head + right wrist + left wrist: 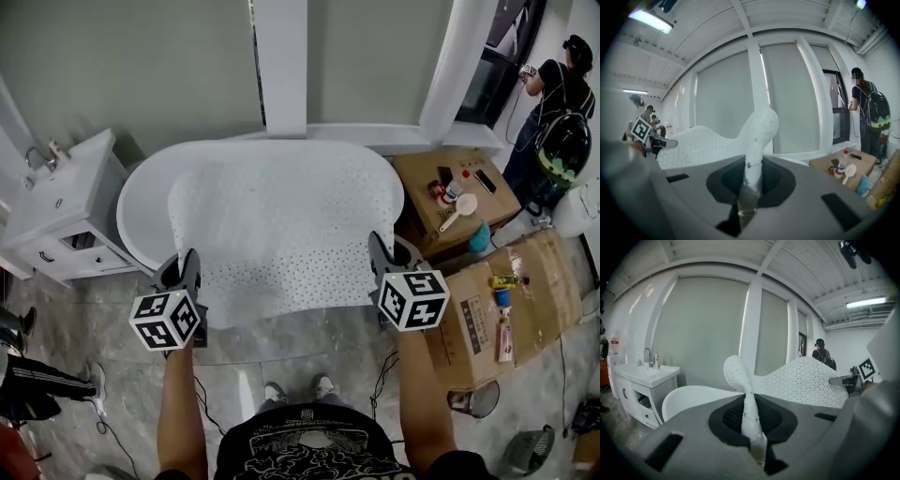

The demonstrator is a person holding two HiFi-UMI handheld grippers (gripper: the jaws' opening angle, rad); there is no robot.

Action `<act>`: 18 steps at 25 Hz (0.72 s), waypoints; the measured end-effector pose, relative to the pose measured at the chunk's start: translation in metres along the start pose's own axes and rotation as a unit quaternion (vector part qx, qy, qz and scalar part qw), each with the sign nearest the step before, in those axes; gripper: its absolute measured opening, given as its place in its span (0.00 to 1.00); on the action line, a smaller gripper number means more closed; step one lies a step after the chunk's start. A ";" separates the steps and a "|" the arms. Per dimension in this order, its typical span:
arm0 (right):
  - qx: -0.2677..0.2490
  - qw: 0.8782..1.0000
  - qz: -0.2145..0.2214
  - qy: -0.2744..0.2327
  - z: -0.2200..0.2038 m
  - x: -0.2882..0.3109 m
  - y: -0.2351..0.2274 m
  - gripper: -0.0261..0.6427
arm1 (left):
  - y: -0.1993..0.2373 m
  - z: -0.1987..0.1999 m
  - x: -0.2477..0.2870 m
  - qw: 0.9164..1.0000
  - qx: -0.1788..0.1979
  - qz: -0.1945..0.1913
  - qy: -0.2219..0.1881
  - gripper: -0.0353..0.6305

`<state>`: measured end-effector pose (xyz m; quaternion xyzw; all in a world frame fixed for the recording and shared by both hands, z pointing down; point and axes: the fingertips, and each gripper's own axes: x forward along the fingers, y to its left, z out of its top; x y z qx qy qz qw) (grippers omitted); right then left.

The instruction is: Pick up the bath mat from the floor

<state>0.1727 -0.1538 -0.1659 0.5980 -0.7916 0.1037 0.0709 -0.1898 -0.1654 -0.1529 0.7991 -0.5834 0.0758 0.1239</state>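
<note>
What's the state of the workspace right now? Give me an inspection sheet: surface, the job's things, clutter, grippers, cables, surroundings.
Surface: grey marbled floor.
Job's things: white perforated bath mat, lifted and spread over the white bathtub; whether its far edge rests on the tub cannot be told.
Clutter: cardboard box with small items on top; flattened cardboard with a few small items.
Grippers: left gripper and right gripper are each shut on a near corner of the mat.
Cables: black cable trailing on the floor by the person's feet.
Surroundings: vanity with sink at left; a person with a backpack by the window.
</note>
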 end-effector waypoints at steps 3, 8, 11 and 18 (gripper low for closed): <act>-0.003 1.000 0.000 -0.004 0.004 0.001 0.004 0.08 | 0.006 0.003 -0.001 1.000 0.001 0.002 -0.003 0.10; -0.003 1.000 0.002 -0.011 0.008 0.002 0.011 0.08 | 0.008 0.006 -0.005 1.000 0.006 0.004 -0.008 0.10; -0.005 1.000 0.003 -0.011 0.008 0.002 0.016 0.08 | 0.009 0.006 -0.008 1.000 0.007 0.004 -0.008 0.10; -0.001 1.000 0.010 -0.016 0.010 0.000 0.022 0.08 | 0.011 0.009 -0.015 1.000 0.011 0.007 -0.012 0.10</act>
